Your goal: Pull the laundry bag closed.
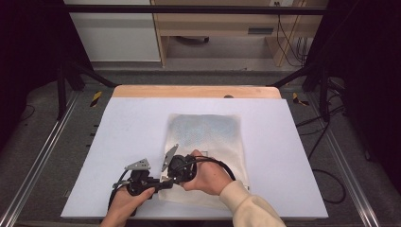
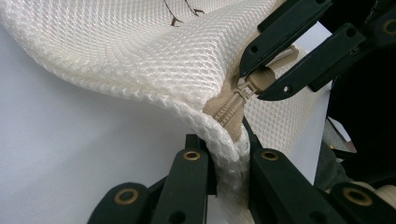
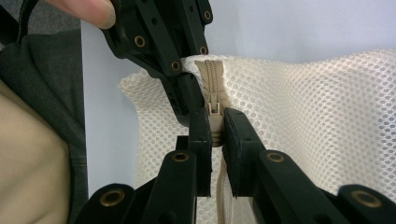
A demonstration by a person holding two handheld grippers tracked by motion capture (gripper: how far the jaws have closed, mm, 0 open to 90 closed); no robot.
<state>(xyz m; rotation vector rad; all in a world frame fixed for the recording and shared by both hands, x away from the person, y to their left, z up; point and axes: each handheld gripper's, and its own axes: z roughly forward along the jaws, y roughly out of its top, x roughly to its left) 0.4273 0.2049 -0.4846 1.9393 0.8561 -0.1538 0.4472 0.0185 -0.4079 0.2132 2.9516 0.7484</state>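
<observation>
Your cream mesh bag (image 1: 204, 142) lies flat on the white table cover (image 1: 127, 137), slightly right of centre, with its near edge lifted where both of your tools meet at about 6 o'clock on the table.

Your left gripper (image 2: 227, 154) comes in from roughly 7 o'clock. In the left gripper view its jaws are pressed onto the bag's corner seam, pinching the folded mesh edge just below the end of the tan zipper (image 2: 229, 109). The same gripper appears in the right gripper view at 11 o'clock, clamped on the mesh beside the zipper tape.

Your right gripper (image 3: 215, 123) sits just beside the left one, nearer the bag. In the right gripper view its jaws are closed on the zipper slider (image 3: 214, 113), the tan tape running up from it to 12 o'clock. In the left gripper view the same jaws enter from 2 o'clock and grip the slider's pull.

From the high view, your left hand (image 1: 127, 201) holds its tool at 7 o'clock off the bag's corner, and your right hand (image 1: 208, 175), in a cream sleeve (image 1: 248, 205), rests over the bag's near edge. The two grippers are nearly touching.
</observation>
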